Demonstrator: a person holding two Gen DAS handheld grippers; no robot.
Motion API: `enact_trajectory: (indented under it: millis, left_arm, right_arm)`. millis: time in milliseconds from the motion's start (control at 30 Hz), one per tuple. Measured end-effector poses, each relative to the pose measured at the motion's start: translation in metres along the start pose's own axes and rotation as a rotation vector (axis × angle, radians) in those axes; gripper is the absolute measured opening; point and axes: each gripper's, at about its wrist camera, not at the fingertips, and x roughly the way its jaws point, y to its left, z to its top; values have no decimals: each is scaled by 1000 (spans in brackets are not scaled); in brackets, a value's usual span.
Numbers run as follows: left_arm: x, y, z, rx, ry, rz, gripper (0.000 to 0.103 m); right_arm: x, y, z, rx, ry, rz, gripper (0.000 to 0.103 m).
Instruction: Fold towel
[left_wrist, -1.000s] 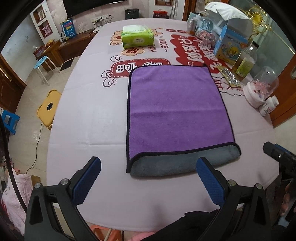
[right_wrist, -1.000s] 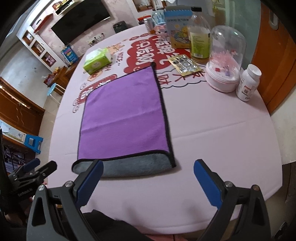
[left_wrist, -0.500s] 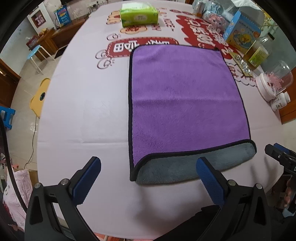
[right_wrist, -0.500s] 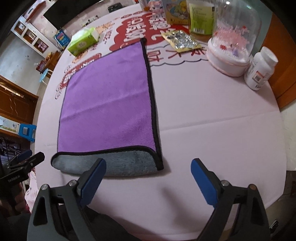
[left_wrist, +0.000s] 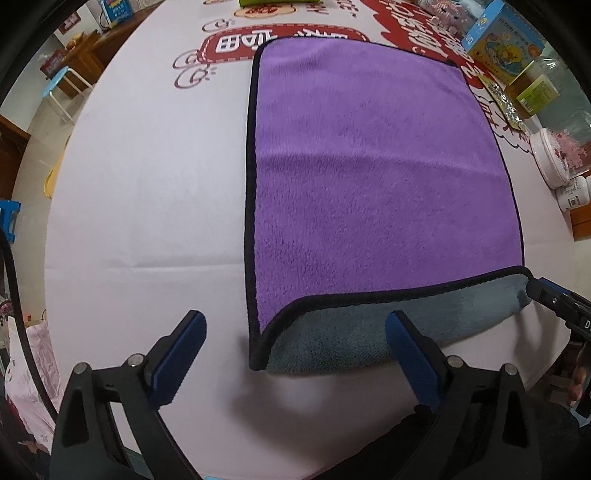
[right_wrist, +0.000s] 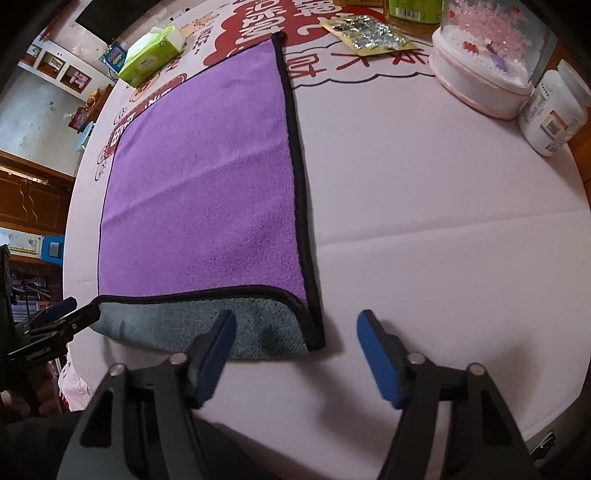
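Towel (left_wrist: 376, 177) lies flat on my tabletop (left_wrist: 147, 177), soft and limp, near edge curled grey. Left gripper (left_wrist: 295, 343) and right gripper (right_wrist: 297, 341) gape; I'd pinch its near corners.

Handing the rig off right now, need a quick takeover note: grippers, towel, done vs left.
Left gripper: open, empty, poised at the near left corner of the purple microfibre towel with black trim and grey underside.
Right gripper: open, empty, at the towel's near right corner.
Towel lies flat on the pink printed tablecloth; its near edge is curled, showing a grey strip.
Done: towel spread flat, both grippers lined up at the near corners; nothing gripped.
Left: pinch both near corners, carry them over to the far edge, then probably fold again.
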Motion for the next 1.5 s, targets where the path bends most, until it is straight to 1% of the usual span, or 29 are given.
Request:
enact_trajectory:
  millis: [67,100,167,200,267,300,367,533,600,700,767,833,867,967,1133,1400,1433,1500]
  left_arm:
    - [3,-1,-1,-2,5,-8,90]
    - [5,-1,-1,-2,8,-12,89]
    - [8,-2,0,0,12,-15,82]
    - [8,-3,0,2,15,-16,80]
    - [9,-3,0,2,17,-17,70]
    - [9,-4,0,1,18,-18,68]
    - [11,-5,0,1,21,-20,59]
    - [11,-4,-4,2,24,-20,47]
    - [11,-3,-5,2,28,-20,43]
    - [8,0,-9,-5,33,-16,33]
    - [9,1,-10,-10,36,-17,23]
    - [9,2,-11,-16,39,-24,18]
    - [9,2,-11,-18,41,-26,13]
    - [11,2,-12,-16,49,-29,10]
    - [11,6,-13,-16,46,-23,6]
    - [5,9,-19,-18,34,-22,5]
    - [7,3,-18,-17,32,-20,5]
    - [4,3,-17,-13,27,-18,5]
  right_arm:
    - [3,0,1,1,0,-3,56]
    - [4,0,1,-1,1,-4,55]
    - [6,0,2,-2,5,-4,50]
    - [7,0,1,-2,6,-3,48]
    - [7,-1,1,-2,5,-2,41]
    - [6,-2,0,-4,4,-2,39]
    - [5,-1,0,-7,2,-4,36]
    - [6,1,-1,-16,0,-2,26]
    - [6,1,-2,-21,1,-4,24]
    - [6,3,-1,-26,0,-10,20]
    - [5,2,-1,-25,-2,-16,15]
    - [5,1,-2,-25,-2,-21,11]
    - [4,1,-3,-25,-2,-20,10]
    - [3,1,-3,-34,-6,-15,6]
    - [2,5,-3,-54,-21,-21,4]
    - [-2,7,-3,-58,-45,-22,4]
    - [-3,7,-3,-59,-47,-22,4]
    - [-4,7,-4,-60,-52,-23,4]
